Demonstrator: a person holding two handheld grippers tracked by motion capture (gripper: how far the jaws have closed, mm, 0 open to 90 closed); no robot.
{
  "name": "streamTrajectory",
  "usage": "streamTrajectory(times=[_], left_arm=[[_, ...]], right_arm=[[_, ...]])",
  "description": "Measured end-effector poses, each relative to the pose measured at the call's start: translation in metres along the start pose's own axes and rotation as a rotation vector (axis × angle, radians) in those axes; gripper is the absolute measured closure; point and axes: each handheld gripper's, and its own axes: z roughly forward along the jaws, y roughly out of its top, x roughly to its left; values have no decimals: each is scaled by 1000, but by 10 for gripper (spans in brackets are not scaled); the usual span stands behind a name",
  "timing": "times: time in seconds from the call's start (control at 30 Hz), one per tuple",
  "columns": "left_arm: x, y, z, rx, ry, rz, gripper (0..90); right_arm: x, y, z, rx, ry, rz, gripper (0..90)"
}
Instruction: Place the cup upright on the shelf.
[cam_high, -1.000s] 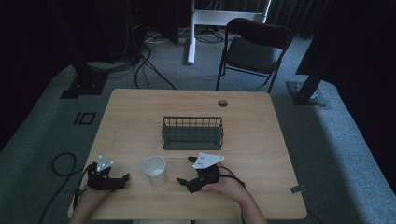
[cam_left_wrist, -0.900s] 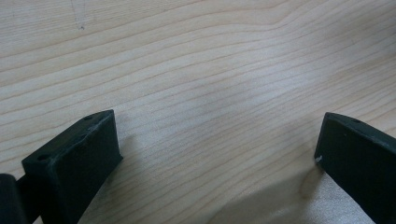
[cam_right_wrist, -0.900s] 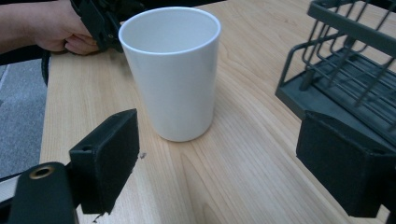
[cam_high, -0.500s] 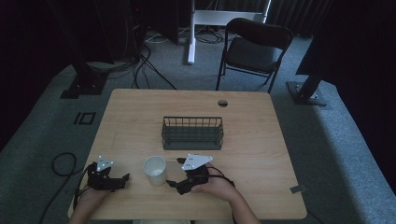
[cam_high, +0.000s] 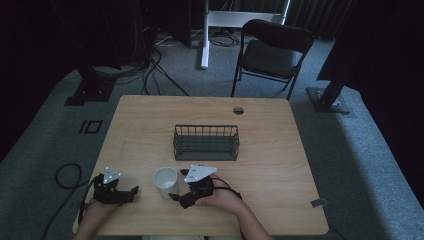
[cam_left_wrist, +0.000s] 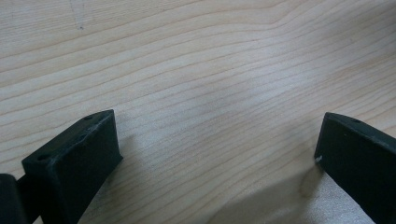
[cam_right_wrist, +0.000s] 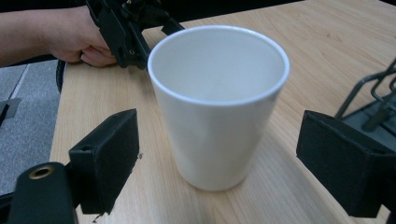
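A white cup (cam_high: 165, 181) stands upright and empty near the table's front edge. My right gripper (cam_high: 179, 196) lies just right of it, pointing left at it. In the right gripper view the cup (cam_right_wrist: 219, 107) stands just ahead of the gap of my right gripper (cam_right_wrist: 219, 149), whose jaws are wide open and clear of its wall. My left gripper (cam_high: 131, 192) rests on the table left of the cup, held by a hand. In its own view my left gripper (cam_left_wrist: 219, 135) is open over bare wood.
A dark wire basket (cam_high: 206, 142) stands in the middle of the wooden table (cam_high: 280, 150), behind the cup. The basket's corner (cam_right_wrist: 373, 100) lies at the right of the right gripper view. A folding chair (cam_high: 272, 52) stands beyond the table.
My right gripper has moved left across the table toward the cup and now points at it from close by. The left gripper and the cup have stayed put.
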Motion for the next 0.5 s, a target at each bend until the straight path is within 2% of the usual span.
streamTrajectory(times=[0.5], left_arm=[[0, 0, 0, 0, 0, 0, 1]], right_arm=[[3, 13, 19, -12, -4, -30, 129]])
